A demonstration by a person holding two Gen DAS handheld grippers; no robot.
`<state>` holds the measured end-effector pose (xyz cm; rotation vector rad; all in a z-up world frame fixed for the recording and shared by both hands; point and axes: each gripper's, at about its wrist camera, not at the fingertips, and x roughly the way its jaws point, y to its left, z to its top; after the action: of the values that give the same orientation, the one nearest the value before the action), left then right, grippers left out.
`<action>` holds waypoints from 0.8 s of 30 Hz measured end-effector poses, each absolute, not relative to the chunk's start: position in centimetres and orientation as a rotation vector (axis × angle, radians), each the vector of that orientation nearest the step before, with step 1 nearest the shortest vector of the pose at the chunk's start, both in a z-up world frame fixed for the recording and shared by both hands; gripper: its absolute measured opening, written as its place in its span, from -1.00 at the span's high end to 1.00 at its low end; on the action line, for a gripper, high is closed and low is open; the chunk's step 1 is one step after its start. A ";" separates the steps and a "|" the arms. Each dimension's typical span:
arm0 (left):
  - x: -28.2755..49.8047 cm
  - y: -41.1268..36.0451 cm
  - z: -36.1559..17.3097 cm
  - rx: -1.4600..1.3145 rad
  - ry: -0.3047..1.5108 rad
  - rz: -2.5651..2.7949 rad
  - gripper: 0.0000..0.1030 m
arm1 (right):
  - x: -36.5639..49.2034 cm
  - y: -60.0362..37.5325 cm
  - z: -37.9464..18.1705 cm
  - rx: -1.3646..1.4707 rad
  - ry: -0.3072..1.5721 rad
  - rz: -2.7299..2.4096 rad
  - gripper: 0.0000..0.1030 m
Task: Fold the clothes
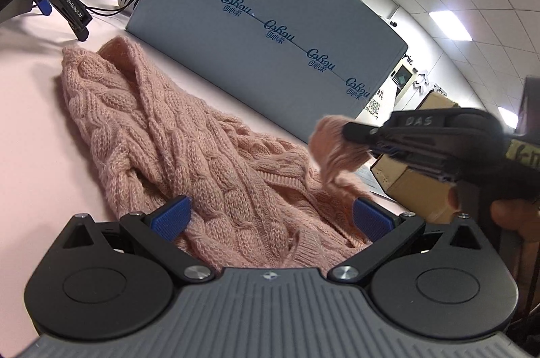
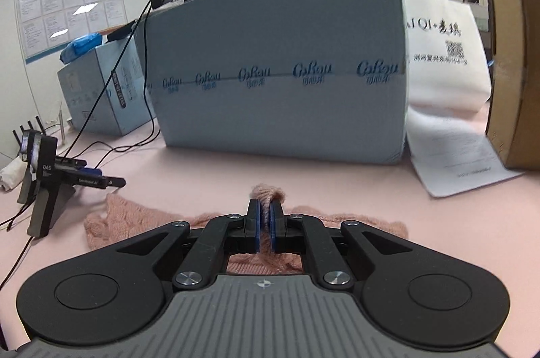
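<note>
Two hand-held grippers work one pink cable-knit sweater, which lies bunched on the pink table in front of a large grey-blue box.

Right gripper: jaws together, clamped on a raised tuft of the sweater's edge. In the left wrist view this gripper enters from the right side, with the pinched knit lifted clear of the table and the rest trailing down to the pile.

Left gripper: blue pads apart, straddling the near end of the sweater. The knit lies between the pads, but they do not appear to press it.

Key relation: the sweater's long axis runs from the left gripper's pads away toward the far left of that view, where a spare gripper stands on the table. The right gripper holds the near right corner, beside the left gripper.

Judgement: the next fold depends on carrying the clamped edge along or across this axis while the left gripper, nearer the body of the garment, pins it.
</note>
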<state>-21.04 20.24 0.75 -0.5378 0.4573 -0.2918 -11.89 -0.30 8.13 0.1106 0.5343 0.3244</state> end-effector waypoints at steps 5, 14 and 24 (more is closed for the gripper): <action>-21.0 20.2 0.7 -0.538 0.459 -0.291 -1.00 | -11.2 0.1 6.8 0.109 0.584 0.347 0.89; -21.1 21.1 0.5 -0.578 0.450 -0.335 -1.00 | -11.2 -2.0 6.0 0.203 0.642 0.426 -0.48; -19.9 19.7 2.6 -0.372 0.477 -0.166 -1.00 | -16.8 -11.5 5.9 0.162 0.493 0.305 -0.69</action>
<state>-19.89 19.72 2.58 -0.3723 0.4772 -0.1661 -16.82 -11.52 5.86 0.1620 0.4934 0.3048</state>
